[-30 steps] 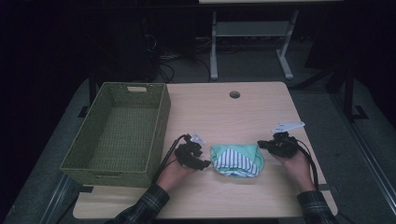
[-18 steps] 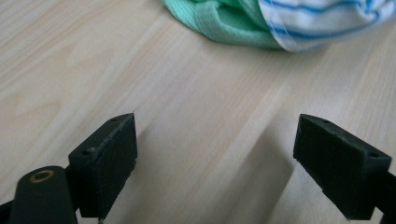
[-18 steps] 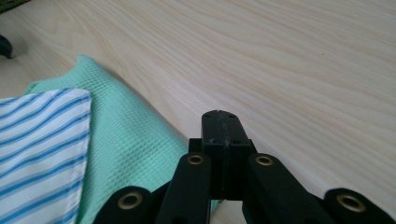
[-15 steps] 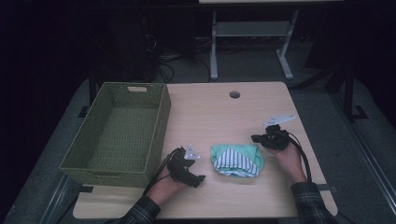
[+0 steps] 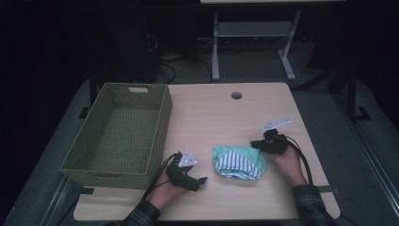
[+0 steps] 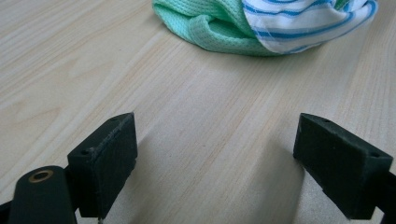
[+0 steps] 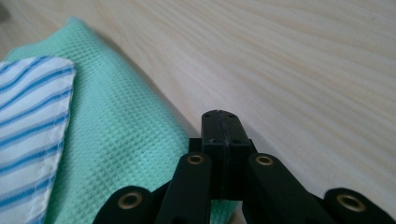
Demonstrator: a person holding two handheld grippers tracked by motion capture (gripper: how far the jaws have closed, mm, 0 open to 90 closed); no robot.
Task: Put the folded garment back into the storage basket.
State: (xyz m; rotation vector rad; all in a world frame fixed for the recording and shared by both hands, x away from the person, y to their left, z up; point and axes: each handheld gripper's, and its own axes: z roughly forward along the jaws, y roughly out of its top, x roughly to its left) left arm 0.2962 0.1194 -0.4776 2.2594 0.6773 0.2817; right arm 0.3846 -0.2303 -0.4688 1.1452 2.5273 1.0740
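My left gripper [image 5: 200, 180] rests low on the table [image 5: 221, 117], jaws having just opened wide, with bare wood between the pads [image 6: 109, 161] and nothing held. The folded cloth bundle [image 5: 238, 162], green with a blue-striped white piece on top, lies apart from it toward the right. My right gripper [image 5: 256, 144] sits at the bundle's right edge with jaws pressed together on themselves, beside the green fabric and gripping nothing. The woven basket [image 5: 162, 117] stands at the left.
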